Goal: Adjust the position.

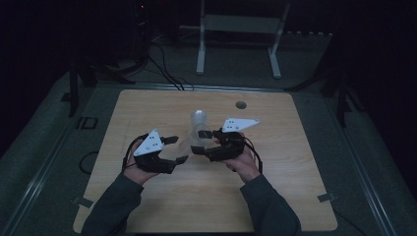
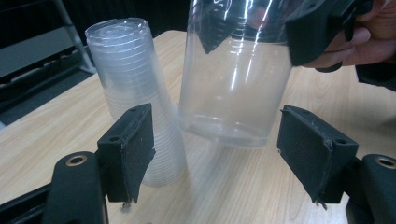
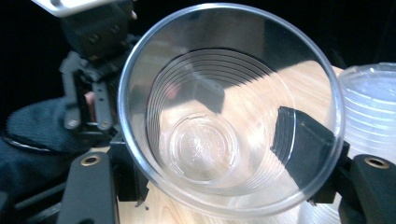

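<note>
A single clear plastic cup [image 2: 233,88] is off the stack of cups [image 2: 135,93] and held upright just above the table [image 1: 147,206], near the middle of it, a little toward the far edge, with the upside-down stack standing on the wood just beside it. Judging by how things lie, separating one cup looks done; what seems left is setting it down somewhere on the table and, perhaps, pulling further cups off the stack. The right gripper [image 3: 219,154] has hold of the cup: in its own view its jaws are part closed, one pad inside the wall near the rim and the other outside it, so the wall is pinched between them and the mouth faces the camera. The left gripper [image 2: 215,154] holds nothing; its jaws stand wide apart on either side of the cup's base, and both pads are clear of the plastic, with a visible gap on each side. In the high view the two grippers face each other across the cup.
</note>
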A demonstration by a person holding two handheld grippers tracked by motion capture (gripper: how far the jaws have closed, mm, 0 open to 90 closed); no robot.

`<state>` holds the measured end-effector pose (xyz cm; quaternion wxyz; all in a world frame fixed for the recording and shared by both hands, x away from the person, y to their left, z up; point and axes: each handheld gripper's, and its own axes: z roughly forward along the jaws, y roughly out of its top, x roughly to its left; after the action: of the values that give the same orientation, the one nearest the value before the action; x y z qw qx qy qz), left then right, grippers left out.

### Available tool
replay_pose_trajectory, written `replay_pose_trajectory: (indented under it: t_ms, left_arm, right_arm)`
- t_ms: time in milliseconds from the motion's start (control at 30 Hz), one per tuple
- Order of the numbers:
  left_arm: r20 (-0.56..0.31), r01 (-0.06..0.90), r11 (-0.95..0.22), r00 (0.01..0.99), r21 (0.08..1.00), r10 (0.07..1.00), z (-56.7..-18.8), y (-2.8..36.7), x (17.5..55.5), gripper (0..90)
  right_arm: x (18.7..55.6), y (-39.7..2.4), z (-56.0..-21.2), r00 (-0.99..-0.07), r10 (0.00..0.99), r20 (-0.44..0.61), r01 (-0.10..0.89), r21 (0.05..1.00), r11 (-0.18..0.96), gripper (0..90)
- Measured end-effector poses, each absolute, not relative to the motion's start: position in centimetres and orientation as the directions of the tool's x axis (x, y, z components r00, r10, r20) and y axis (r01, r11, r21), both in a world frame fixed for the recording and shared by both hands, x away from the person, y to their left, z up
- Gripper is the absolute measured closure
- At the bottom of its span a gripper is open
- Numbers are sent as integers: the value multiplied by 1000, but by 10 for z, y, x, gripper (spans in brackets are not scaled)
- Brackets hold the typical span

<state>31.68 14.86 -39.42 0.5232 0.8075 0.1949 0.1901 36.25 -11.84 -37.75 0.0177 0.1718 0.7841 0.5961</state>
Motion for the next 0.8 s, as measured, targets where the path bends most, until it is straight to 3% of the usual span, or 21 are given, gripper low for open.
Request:
replay_pose_trajectory:
  t_ms: [800]
  left_arm:
    - [125, 147, -402, 808, 904, 575, -400, 139, 319, 268]
  right_arm:
    - [361, -111, -370, -918, 383, 103, 240, 913, 329, 320]
